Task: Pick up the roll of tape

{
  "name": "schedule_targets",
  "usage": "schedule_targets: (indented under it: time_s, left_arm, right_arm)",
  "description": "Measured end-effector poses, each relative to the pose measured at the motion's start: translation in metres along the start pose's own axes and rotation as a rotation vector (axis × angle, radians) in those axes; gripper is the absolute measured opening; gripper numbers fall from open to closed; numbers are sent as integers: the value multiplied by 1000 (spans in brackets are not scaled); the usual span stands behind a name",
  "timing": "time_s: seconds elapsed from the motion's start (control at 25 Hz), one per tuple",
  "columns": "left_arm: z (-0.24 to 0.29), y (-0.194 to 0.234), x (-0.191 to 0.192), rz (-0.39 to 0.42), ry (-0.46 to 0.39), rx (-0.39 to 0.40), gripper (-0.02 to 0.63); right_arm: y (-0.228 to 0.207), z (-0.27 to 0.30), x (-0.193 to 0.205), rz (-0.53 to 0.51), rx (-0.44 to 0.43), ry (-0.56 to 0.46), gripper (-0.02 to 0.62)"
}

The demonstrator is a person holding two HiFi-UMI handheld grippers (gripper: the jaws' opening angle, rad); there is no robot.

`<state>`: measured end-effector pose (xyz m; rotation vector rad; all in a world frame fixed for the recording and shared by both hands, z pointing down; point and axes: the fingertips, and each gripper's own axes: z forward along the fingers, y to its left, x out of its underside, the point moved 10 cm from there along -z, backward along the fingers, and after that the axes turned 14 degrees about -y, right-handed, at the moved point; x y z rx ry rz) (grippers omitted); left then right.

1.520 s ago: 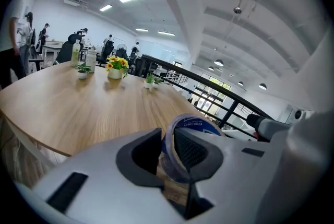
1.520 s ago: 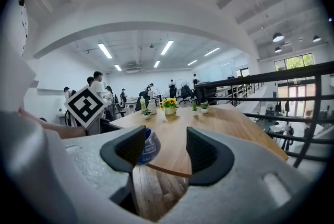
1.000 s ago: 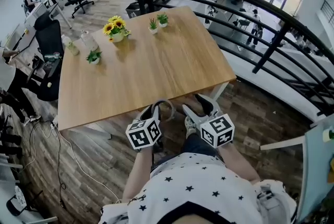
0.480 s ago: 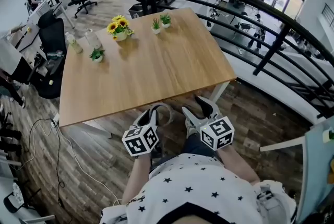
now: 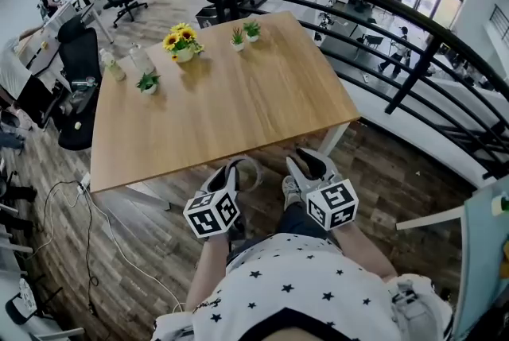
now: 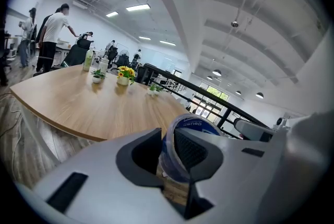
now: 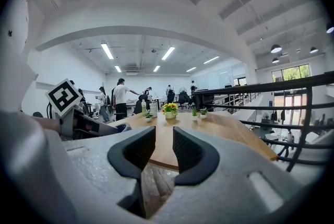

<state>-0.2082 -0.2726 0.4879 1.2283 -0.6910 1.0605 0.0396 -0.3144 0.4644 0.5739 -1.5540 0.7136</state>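
Observation:
The roll of tape (image 6: 191, 126), clear with a blue-printed core, sits between the pads of my left gripper (image 6: 168, 150), which is shut on it. In the head view the same roll (image 5: 254, 172) shows as a pale ring at the tip of the left gripper (image 5: 232, 173), just below the near edge of the wooden table (image 5: 215, 105). My right gripper (image 5: 307, 162) hangs beside it on the right. Its jaws are closing with a narrow gap between the pads, and in the right gripper view the right gripper (image 7: 164, 151) holds nothing.
On the table's far side stand a pot of yellow flowers (image 5: 181, 44), small green plants (image 5: 242, 32) and bottles (image 5: 113, 67). A black railing (image 5: 382, 21) runs behind and to the right. Office chairs and people are at the left. A white cable (image 5: 103, 236) lies on the wood floor.
The right gripper's jaws have drawn closer together. The left gripper with the tape has shifted only slightly down and left. The table's things have not moved.

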Motion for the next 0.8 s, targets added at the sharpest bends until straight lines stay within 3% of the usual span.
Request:
schedule_targets:
  time_s: [0.8]
  left_arm:
    - [-2, -4, 4, -7, 13, 8, 72]
  right_arm:
    - [6, -3, 6, -15, -11, 38, 103]
